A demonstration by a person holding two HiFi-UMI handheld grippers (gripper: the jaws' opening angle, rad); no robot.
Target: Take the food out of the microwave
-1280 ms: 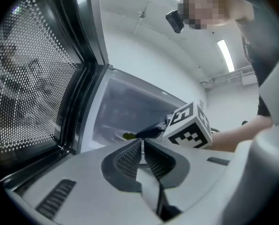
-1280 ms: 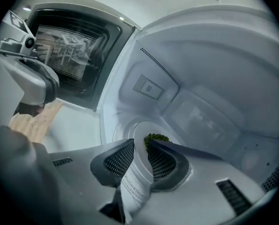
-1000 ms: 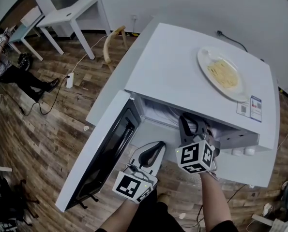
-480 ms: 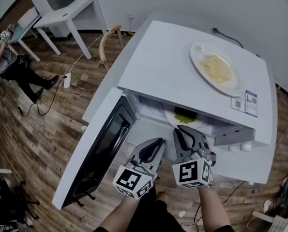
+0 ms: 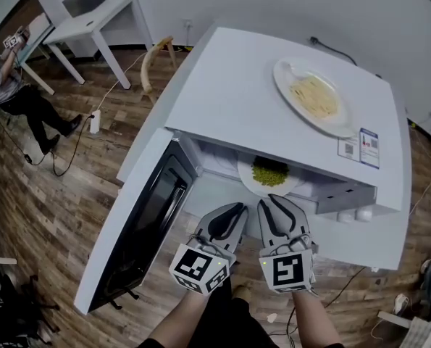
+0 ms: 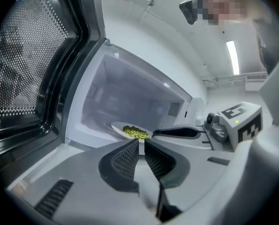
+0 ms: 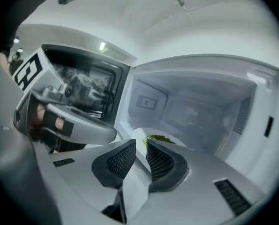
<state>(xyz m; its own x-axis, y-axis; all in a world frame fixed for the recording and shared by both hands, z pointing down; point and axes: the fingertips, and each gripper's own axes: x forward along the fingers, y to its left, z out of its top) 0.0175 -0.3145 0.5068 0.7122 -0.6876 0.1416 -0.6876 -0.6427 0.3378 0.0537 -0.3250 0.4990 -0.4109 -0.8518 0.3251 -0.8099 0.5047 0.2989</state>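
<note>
A white plate of green peas (image 5: 269, 174) sits at the mouth of the open white microwave (image 5: 229, 93), half out from under its top. My right gripper (image 5: 274, 203) is shut on the plate's near rim; in the right gripper view the white rim (image 7: 138, 144) lies between the pads and the peas (image 7: 159, 138) show just beyond. My left gripper (image 5: 233, 210) is shut and holds nothing, close beside the right one. In the left gripper view the plate (image 6: 132, 131) lies just past the shut jaws (image 6: 141, 143). The right gripper's finger (image 6: 177, 132) reaches to its edge.
The microwave door (image 5: 146, 216) hangs open at the left. A plate of noodles (image 5: 313, 96) rests on top of the microwave. White tables (image 5: 92, 17), a seated person (image 5: 12, 85) and a power strip (image 5: 94, 122) are on the wooden floor at far left.
The plate of peas has slid out of the cavity into view, drawn by the right gripper as it came back toward me. The left gripper shifted slightly.
</note>
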